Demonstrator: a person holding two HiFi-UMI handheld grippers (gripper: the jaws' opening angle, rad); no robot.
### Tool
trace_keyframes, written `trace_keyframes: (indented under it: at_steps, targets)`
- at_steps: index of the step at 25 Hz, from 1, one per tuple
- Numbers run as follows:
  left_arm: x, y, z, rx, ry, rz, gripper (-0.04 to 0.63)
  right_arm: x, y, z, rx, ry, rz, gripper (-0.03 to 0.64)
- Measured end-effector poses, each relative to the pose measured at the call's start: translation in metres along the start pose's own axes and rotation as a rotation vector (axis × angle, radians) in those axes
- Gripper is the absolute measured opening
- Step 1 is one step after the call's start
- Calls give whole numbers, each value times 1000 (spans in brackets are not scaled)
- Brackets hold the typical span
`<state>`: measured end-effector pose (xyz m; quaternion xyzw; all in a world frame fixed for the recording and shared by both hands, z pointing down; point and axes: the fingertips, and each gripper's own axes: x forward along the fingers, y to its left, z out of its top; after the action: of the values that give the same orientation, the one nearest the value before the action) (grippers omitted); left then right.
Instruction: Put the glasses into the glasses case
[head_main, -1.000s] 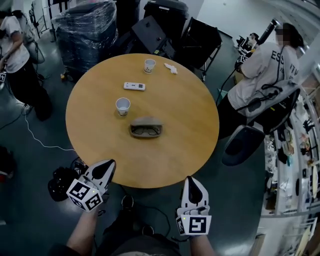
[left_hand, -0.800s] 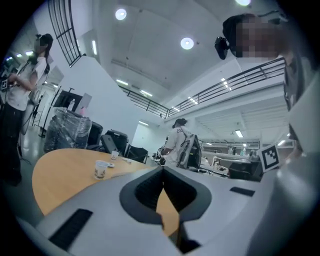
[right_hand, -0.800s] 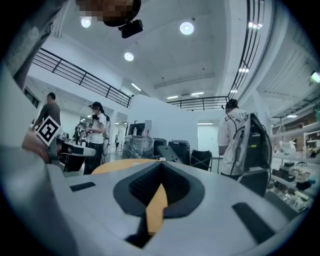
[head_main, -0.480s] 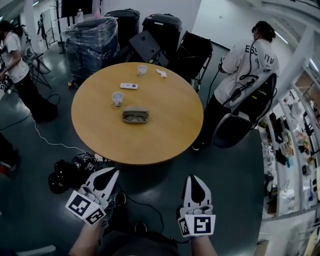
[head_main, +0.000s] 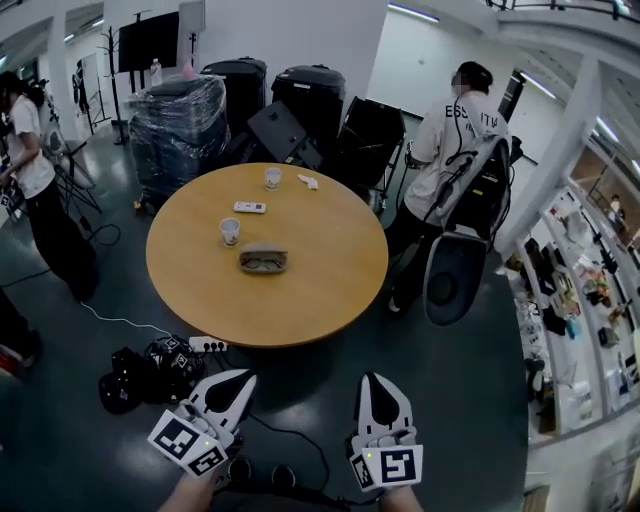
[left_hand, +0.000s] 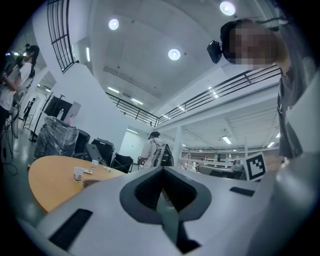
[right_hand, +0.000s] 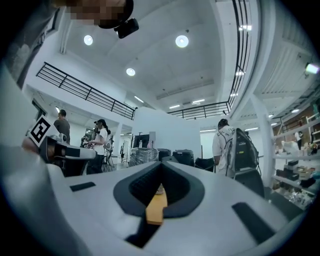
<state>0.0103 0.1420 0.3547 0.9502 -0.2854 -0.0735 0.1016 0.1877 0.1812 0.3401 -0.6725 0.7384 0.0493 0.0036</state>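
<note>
The glasses case (head_main: 264, 260) lies open near the middle of the round wooden table (head_main: 320, 290) with the glasses (head_main: 264, 265) resting inside it. A paper cup (head_main: 230, 231) stands just to its far left, and a white remote (head_main: 250, 208) and a second cup (head_main: 272, 178) sit farther back. Both claws hang at the near side, well apart from the table and over the dark floor (head_main: 470, 400): the left gripper (head_main: 243, 377) has its jaws pressed together with nothing between them, and the right gripper (head_main: 372, 380) is likewise closed tight and empty, each pointing toward the table.
</note>
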Motion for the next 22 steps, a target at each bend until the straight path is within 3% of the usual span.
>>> trace_keyframes:
  at_steps: [5,17,22]
  targets:
    - [-11,1,-2,2,21,-19,6,-6,26,-4,-90,28,22,-13]
    - [-42,36,-6,3,54,-22,6,3,69,-12,-136,117,10,-14]
    - [-48,40,-7,-6,56,-41,6,9,90,-20,-200,134,50,-14]
